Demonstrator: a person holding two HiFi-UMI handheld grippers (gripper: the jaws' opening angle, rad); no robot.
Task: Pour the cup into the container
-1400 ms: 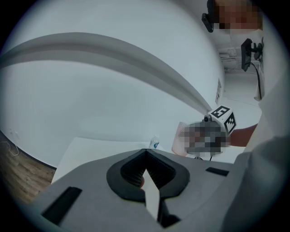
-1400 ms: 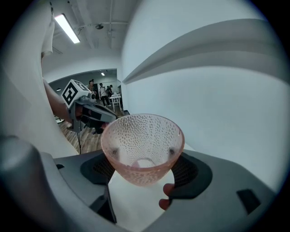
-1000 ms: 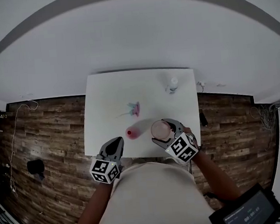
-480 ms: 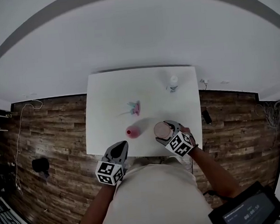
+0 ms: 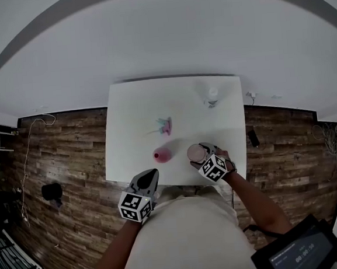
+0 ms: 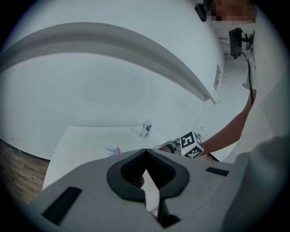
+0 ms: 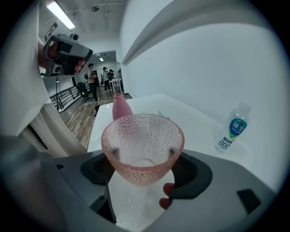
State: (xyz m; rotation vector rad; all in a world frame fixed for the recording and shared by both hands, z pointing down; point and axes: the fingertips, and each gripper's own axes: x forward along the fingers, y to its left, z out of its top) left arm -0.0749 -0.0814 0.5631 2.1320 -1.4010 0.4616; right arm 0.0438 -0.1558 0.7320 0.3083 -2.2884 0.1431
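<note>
Right gripper (image 7: 143, 174) is clamped on the dimpled pink cup (image 7: 142, 145), jaws on opposite sides below the rim. The cup is upright at the near part of the surface (image 5: 133, 116), presumably so nothing spills before the tilt. The pink container (image 5: 162, 155) stands near the cup's left, not touching; left gripper (image 5: 148, 176), jaws together and empty, sits at the near edge.
</note>
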